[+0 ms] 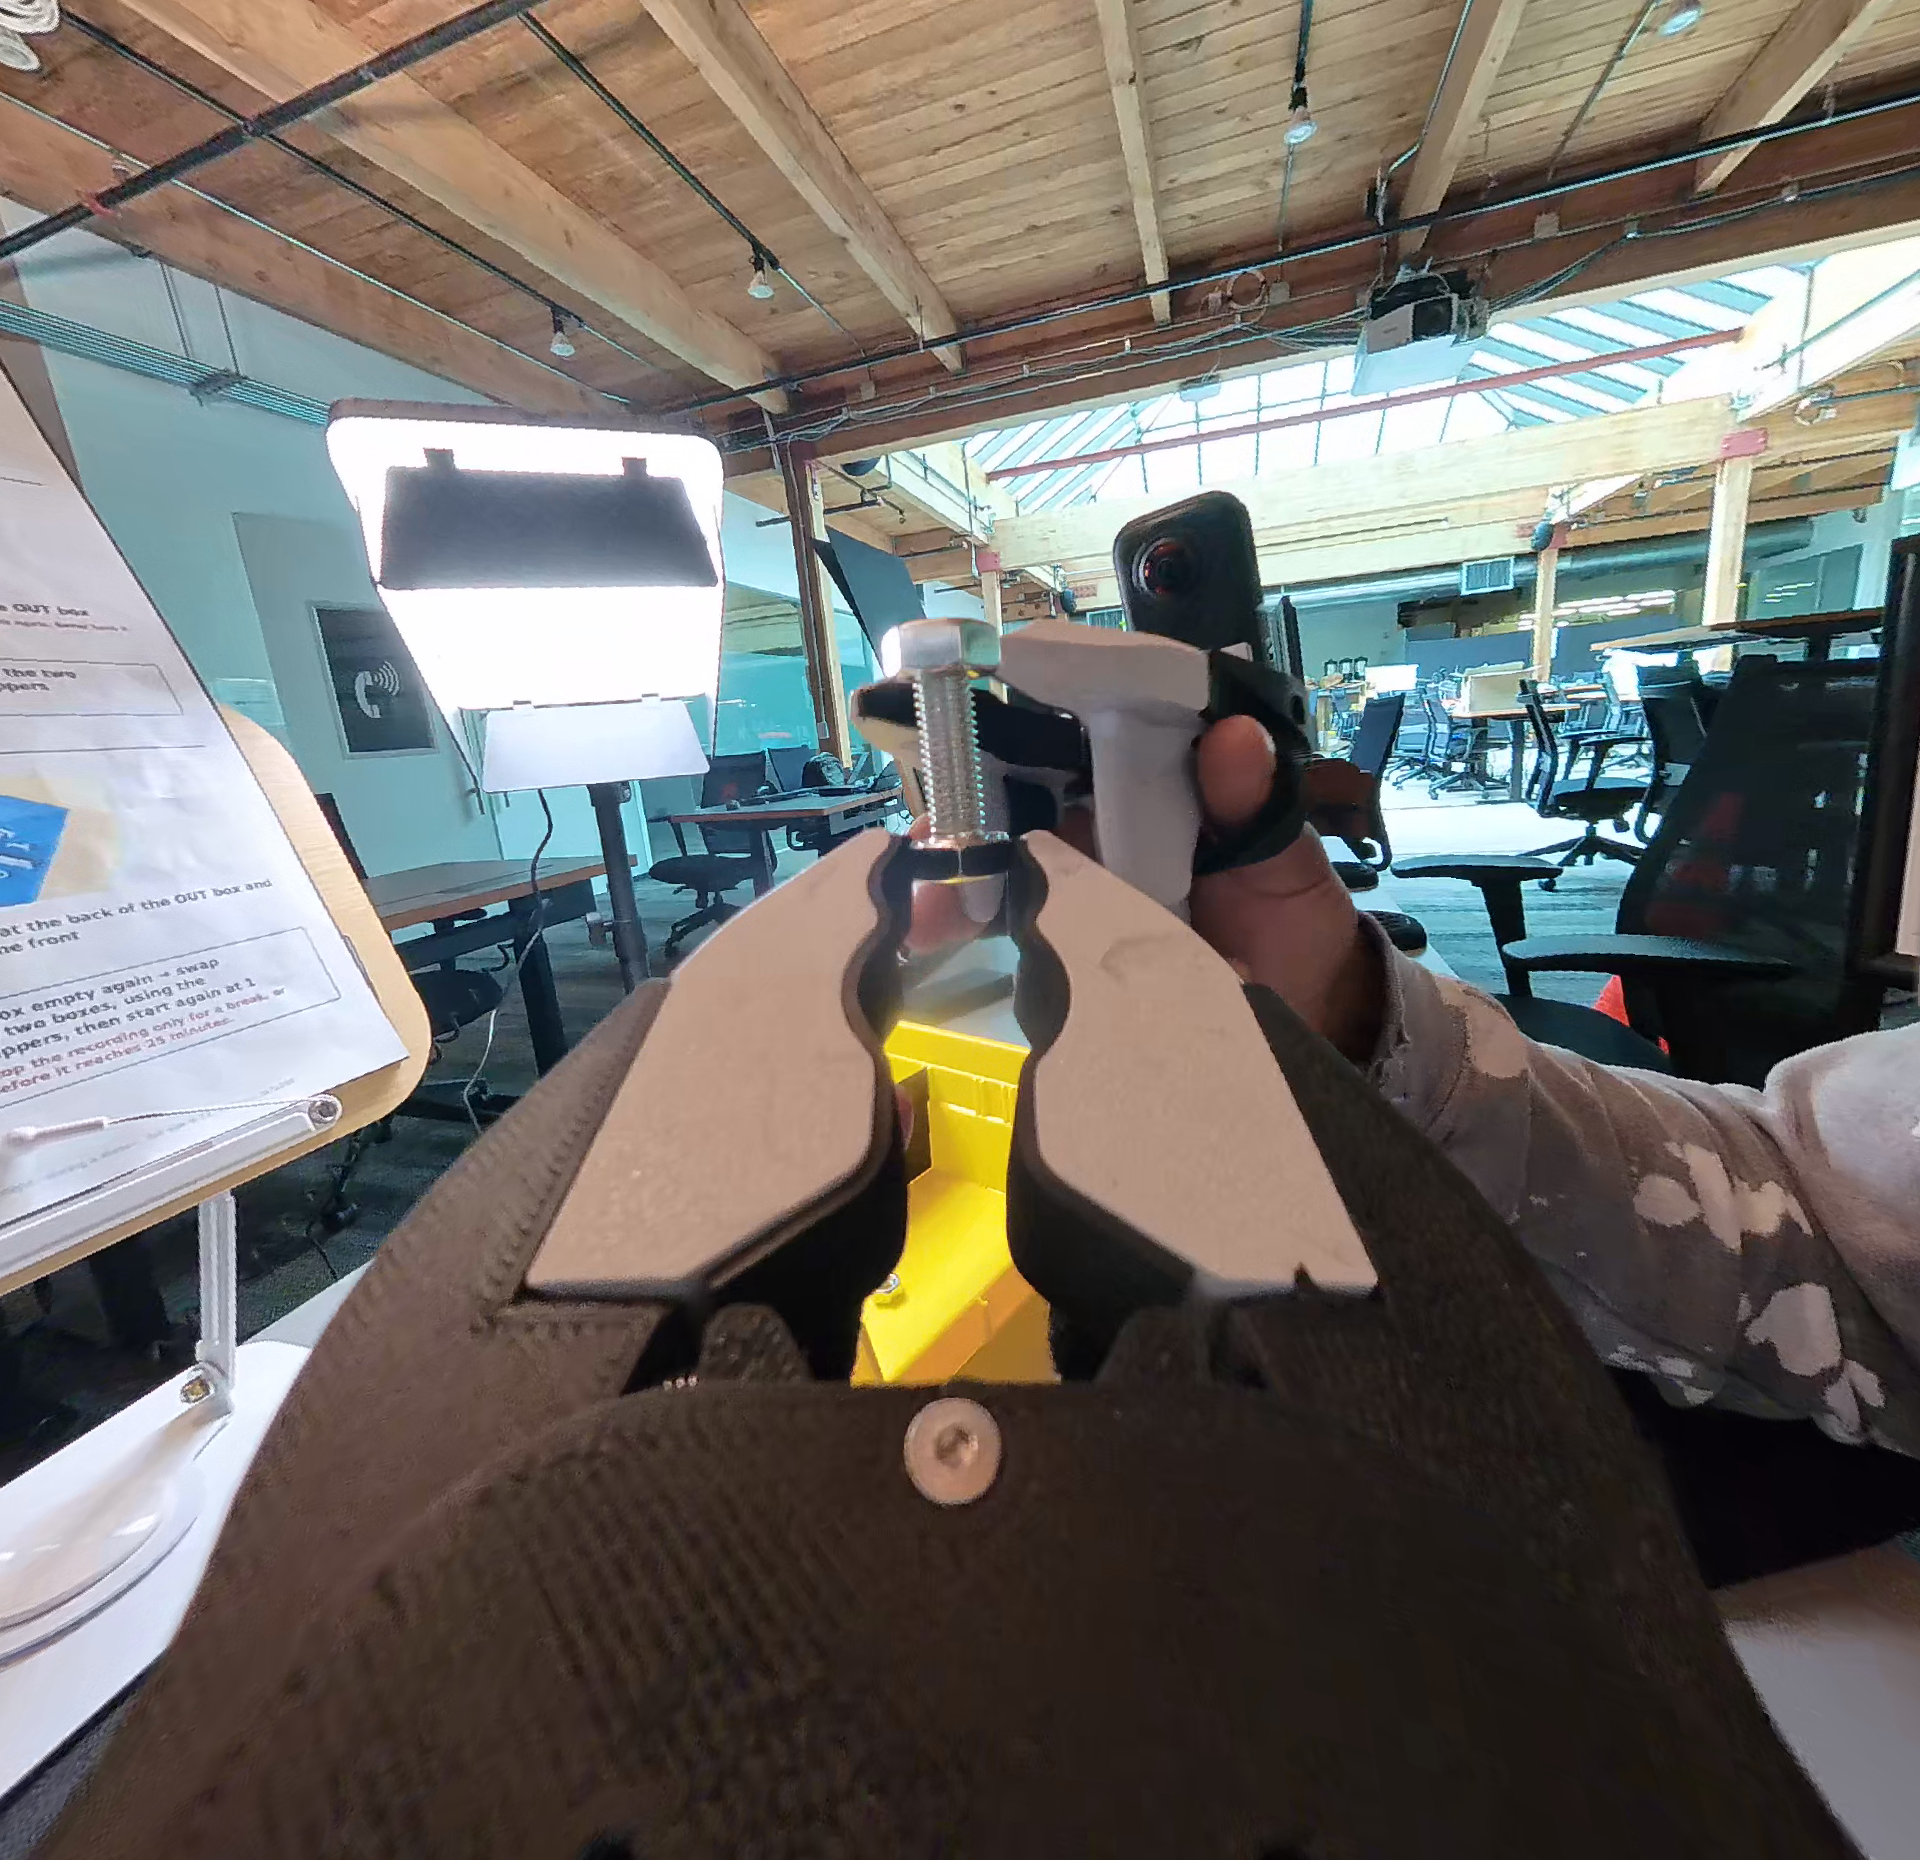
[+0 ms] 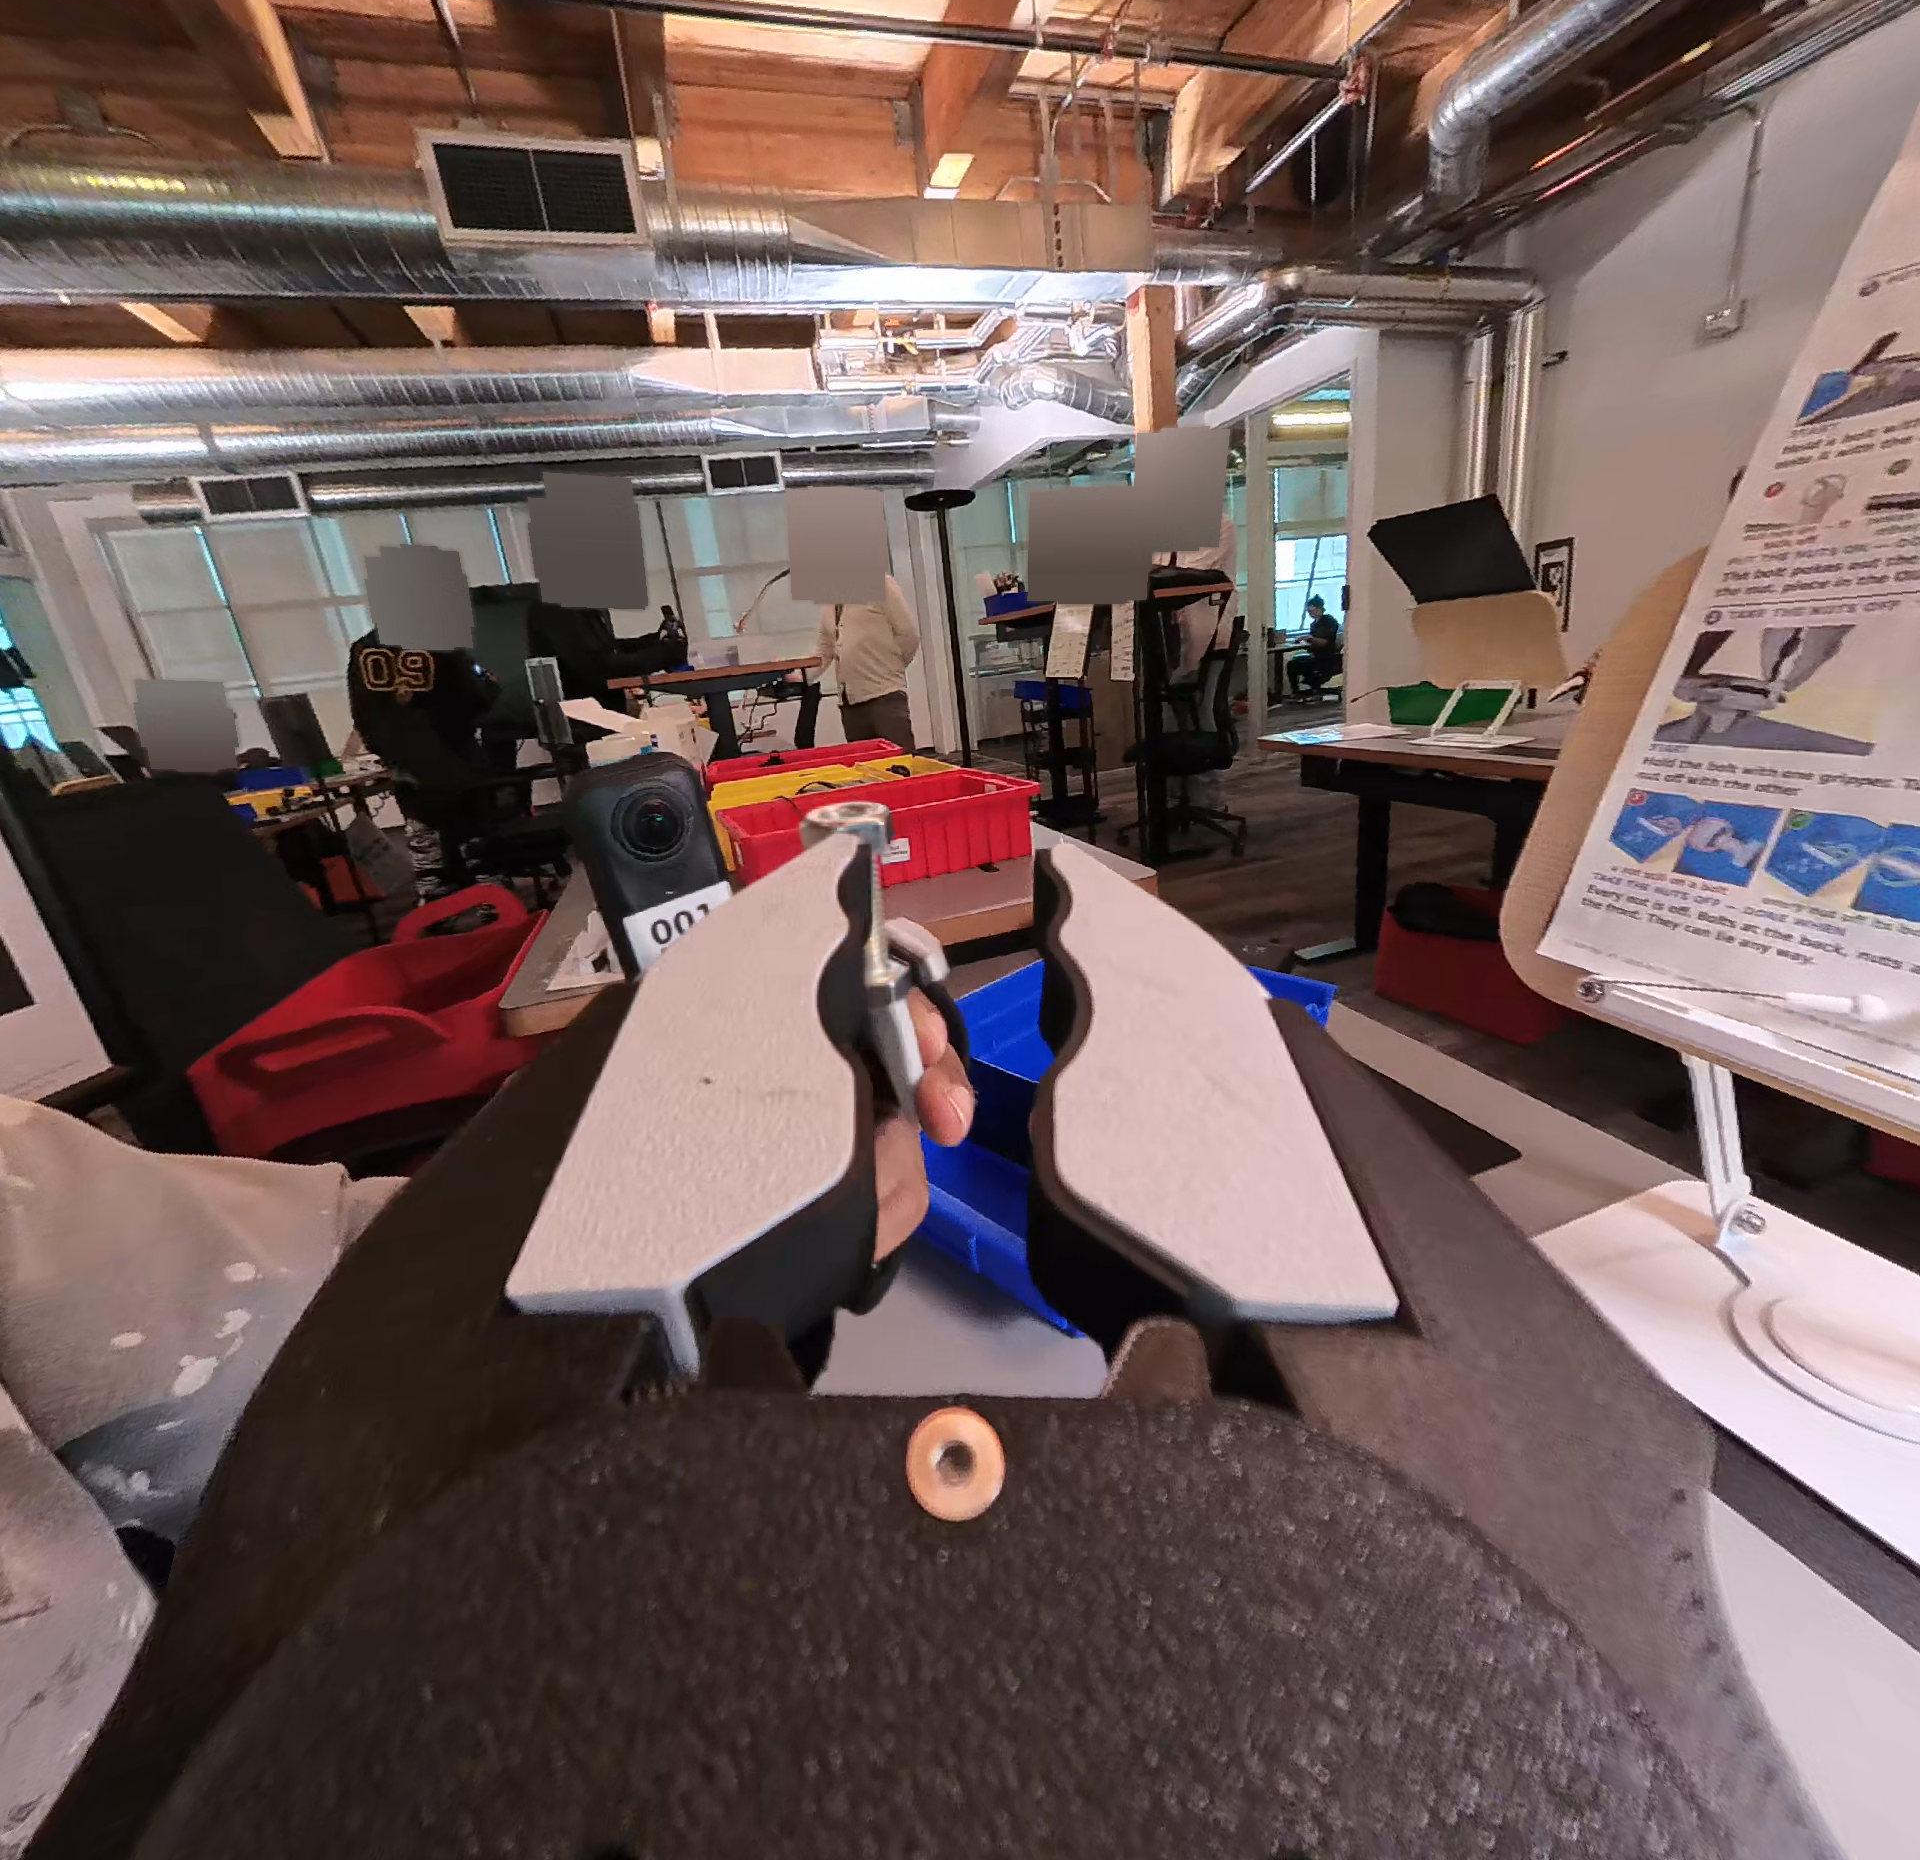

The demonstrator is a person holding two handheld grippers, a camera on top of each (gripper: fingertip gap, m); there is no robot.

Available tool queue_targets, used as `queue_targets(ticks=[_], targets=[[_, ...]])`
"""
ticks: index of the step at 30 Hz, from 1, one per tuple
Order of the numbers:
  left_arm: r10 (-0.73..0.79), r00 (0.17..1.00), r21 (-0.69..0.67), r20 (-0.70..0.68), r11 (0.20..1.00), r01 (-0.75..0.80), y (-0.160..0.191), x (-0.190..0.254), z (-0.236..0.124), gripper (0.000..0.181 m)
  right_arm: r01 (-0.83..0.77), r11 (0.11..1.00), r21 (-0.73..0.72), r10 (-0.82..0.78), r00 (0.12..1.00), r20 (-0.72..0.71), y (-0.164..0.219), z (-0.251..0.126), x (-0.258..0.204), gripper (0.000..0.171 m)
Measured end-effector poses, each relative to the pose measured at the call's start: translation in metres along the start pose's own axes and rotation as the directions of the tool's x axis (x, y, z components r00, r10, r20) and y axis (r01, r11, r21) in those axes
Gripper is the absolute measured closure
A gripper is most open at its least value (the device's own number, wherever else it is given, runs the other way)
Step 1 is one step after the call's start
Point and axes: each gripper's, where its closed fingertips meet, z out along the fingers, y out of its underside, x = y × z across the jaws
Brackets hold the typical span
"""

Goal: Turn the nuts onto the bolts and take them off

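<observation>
The left tongs (image 1: 951,865) are pinching the lower end of an upright bolt (image 1: 948,730), head at 12 o'clock; whether a nut sits there cannot be told. In the right wrist view the right tongs (image 2: 940,870) are standing spread, the bolt (image 2: 868,896) lying against their 9 o'clock finger. A yellow bin (image 1: 951,1135) is showing below the left tongs, a blue bin (image 2: 997,1114) below the right.

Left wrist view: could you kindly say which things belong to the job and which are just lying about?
Job: bolt, nut, left claw, right claw, yellow bin.
Lying about: light panel, office chairs, desks.
</observation>
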Motion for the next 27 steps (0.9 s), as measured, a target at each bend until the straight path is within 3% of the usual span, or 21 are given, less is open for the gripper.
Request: queue_targets(ticks=[5,9,17,23,27], targets=[[0.001,1.000,-0.017,-0.005,1.000,-0.001,0.006,0.002,0.002,0.163,0.025,0.999,-0.026,-0.024,0.999,0.033,0.007,0.008,-0.013,0.136],[0.000,1.000,0.002,-0.004,1.000,0.000,0.001,0.001,0.000,0.163,0.023,1.000,-0.011,-0.024,1.000,-0.014,0.002,0.003,-0.002,0.145],[0.000,1.000,-0.016,-0.003,1.000,0.000,0.006,0.001,0.002,0.163,0.045,0.999,-0.025,-0.045,0.999,0.019,0.003,0.006,-0.014,0.138],[0.001,1.000,-0.005,0.000,1.000,-0.001,0.002,0.000,0.001,0.163,0.044,0.999,-0.007,-0.044,0.999,-0.016,0.000,0.003,-0.006,0.148],[-0.004,1.000,-0.019,0.002,1.000,0.004,0.005,-0.001,0.002,0.163,0.058,0.998,-0.016,-0.058,0.998,0.003,-0.001,0.003,-0.011,0.142]])
